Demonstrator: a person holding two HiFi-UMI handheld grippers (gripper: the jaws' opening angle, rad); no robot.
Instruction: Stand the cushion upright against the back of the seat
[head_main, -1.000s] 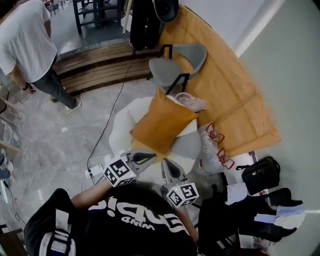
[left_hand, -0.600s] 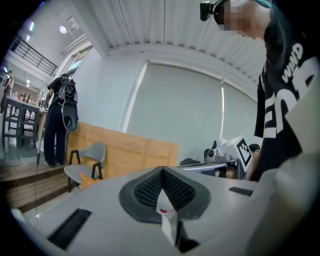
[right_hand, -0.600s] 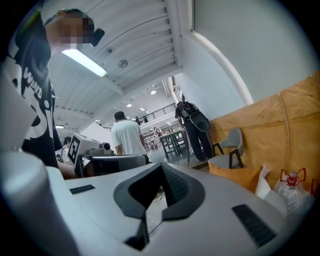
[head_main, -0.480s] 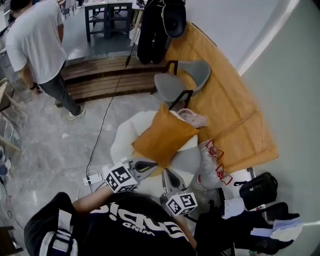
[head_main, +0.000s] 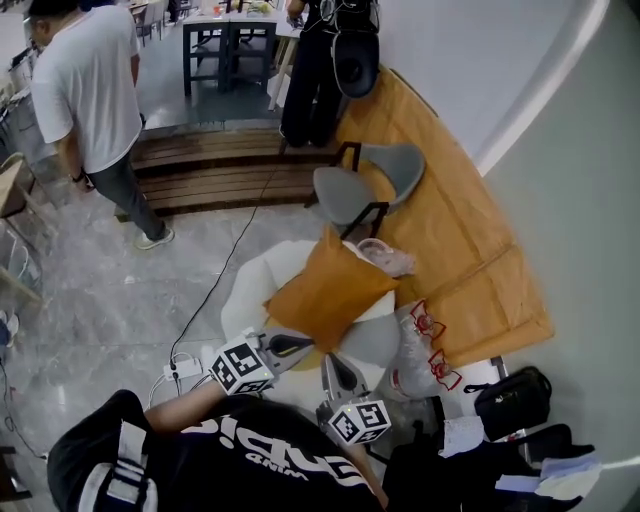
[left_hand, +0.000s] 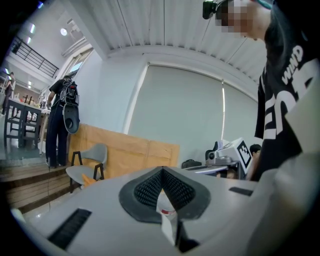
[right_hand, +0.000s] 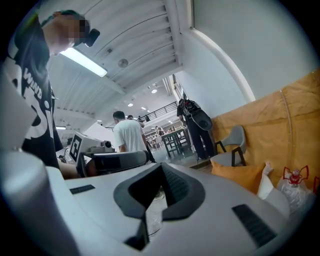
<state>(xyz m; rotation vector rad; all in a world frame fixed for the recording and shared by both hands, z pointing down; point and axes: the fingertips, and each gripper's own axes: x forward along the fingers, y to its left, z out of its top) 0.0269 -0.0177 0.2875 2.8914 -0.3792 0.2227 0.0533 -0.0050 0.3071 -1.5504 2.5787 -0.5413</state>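
The orange cushion (head_main: 328, 290) lies on the white seat (head_main: 252, 278), turned cornerwise. One corner points to the seat's far side and the opposite one reaches its near edge. It covers the right part of the seat and leaves the left part bare. In the right gripper view the cushion (right_hand: 240, 175) sits low and tilted, not upright.

At the seat's near edge the left gripper (head_main: 306, 342) is clenched shut with nothing between its jaws. Its tips are close to the cushion's near corner, and I cannot tell whether they touch it. The right gripper (head_main: 330, 358) is just beside it at the seat's near right, also closed tight and empty, apart from the cushion.

Against the seat's right side stands a clear plastic bag (head_main: 418, 345) with red print. Beyond the seat's far side stands a grey chair (head_main: 365, 185). A brown board (head_main: 455, 235) lies to the seat's right along the wall. Farther beyond the seat runs a wooden step (head_main: 215, 170). A cable (head_main: 228, 268) trails from the step past the seat's left side. A person in a white shirt (head_main: 88, 90) stands well to the seat's far left, by the step.
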